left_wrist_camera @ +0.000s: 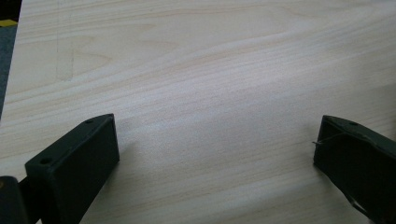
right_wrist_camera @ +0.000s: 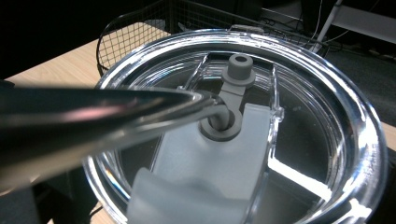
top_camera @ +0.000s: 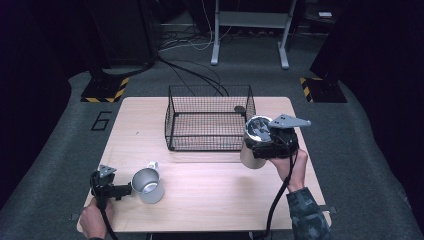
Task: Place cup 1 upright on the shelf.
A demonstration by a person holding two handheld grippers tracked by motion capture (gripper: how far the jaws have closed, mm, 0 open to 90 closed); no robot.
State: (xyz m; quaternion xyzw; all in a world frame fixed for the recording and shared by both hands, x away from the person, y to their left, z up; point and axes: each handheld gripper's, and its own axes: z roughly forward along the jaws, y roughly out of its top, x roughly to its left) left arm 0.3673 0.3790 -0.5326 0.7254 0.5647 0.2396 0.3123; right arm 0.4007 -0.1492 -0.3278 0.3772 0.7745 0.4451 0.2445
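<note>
My right gripper (top_camera: 264,146) is shut on a steel tumbler (top_camera: 251,150) and holds it tilted beside the front right corner of the black wire basket (top_camera: 172,131). The tumbler has a clear lid (right_wrist_camera: 322,140) with a grey plug (right_wrist_camera: 223,125), and a shiny metal rod (right_wrist_camera: 93,112) runs into that plug. The jaws themselves are hidden behind the tumbler. A steel mug (top_camera: 148,185) with a handle stands at the front left of the table. My left gripper (top_camera: 126,190) rests just left of the mug, open, with bare wood between its fingers (left_wrist_camera: 74,158).
The wooden table (top_camera: 220,195) stands on grey carpet. A small dark round object (top_camera: 240,108) lies at the basket's back right. Cables, a white desk frame (top_camera: 216,35) and dark stands with hazard tape are beyond the far edge.
</note>
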